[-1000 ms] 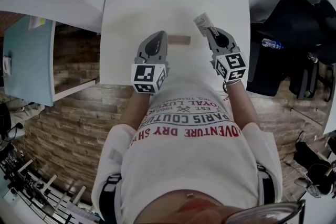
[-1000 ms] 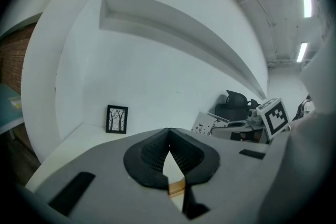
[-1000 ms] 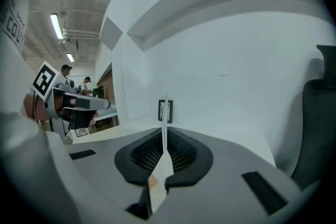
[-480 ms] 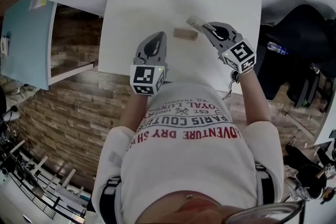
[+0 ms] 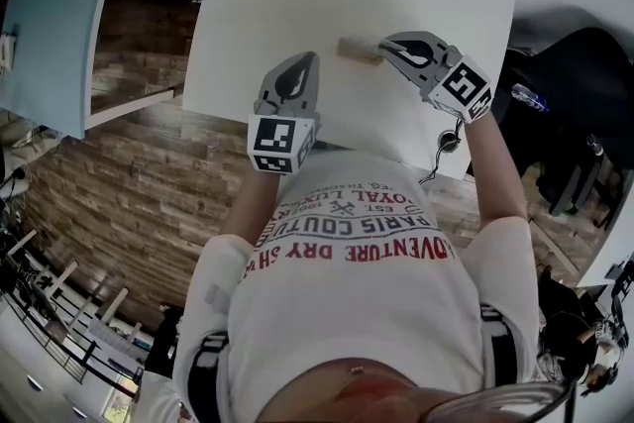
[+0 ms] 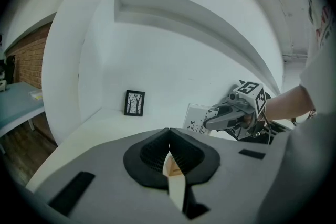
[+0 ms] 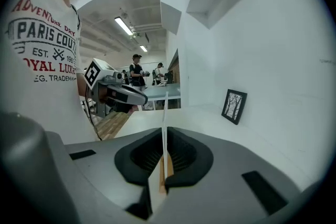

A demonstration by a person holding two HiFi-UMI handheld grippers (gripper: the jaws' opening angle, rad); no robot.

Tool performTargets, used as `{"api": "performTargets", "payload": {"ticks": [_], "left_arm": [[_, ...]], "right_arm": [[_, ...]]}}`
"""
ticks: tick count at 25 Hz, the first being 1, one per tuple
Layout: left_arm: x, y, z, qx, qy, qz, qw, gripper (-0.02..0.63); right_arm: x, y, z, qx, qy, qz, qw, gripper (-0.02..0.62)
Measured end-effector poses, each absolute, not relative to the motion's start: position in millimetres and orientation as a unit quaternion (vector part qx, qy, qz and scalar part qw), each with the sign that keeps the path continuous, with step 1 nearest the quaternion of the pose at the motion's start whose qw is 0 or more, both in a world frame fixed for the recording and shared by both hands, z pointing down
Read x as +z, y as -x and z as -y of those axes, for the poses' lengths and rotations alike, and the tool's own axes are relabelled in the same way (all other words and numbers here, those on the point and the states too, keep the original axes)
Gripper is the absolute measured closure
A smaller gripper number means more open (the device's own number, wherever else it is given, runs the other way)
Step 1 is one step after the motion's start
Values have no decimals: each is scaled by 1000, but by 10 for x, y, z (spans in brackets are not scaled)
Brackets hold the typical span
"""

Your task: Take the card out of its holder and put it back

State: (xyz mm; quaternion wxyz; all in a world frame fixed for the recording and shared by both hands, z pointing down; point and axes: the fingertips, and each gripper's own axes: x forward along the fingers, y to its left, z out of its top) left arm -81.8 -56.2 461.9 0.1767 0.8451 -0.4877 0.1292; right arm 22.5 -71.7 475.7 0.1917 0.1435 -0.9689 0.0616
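– Card (image 7: 164, 113): report position.

– It is clamped in the right claw (image 7: 164, 132). The jaws are closed down to the card's thickness, and the pads press on both faces. The card stands upright. It is edge-on in the right gripper view and projects above the jaw tips. In the left gripper view its printed face shows, gripped at the side nearest the right hand.

– Report the holder.

– The wooden holder (image 5: 357, 51) lies flat on the white worktop (image 5: 267, 5). In the head view the right claw's tip sits over the holder's right end, with the card there. Whether the card's lower edge is seated in the slot cannot be determined. In the right gripper view a wood-coloured strip shows through the gap below the card.

– Report the other claw.

– The left claw (image 6: 169, 135) has its jaw tips together and grips nothing. In the head view it is near the holder's left end and apart from it.

– Report the surroundings.

– A framed picture (image 6: 135, 103) stands upright at the worktop's far edge, against the wall (image 6: 173, 60). It is well apart from both claws. A pale blue table (image 5: 50, 35) stands to the left of the worktop.
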Motion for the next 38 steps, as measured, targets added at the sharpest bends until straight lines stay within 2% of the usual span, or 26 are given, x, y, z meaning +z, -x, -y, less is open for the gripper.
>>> {"api": "performTargets", "payload": {"ticks": [21,38], "left_arm": [[4709,943,579,133,-831,504,193,580],[4792,926,627,151,-826,506,196,580]], "right_arm": [[4954,-97,704,50,-95,969,225,561],[5454,-162,761,96,-111,964,222,560]]}}
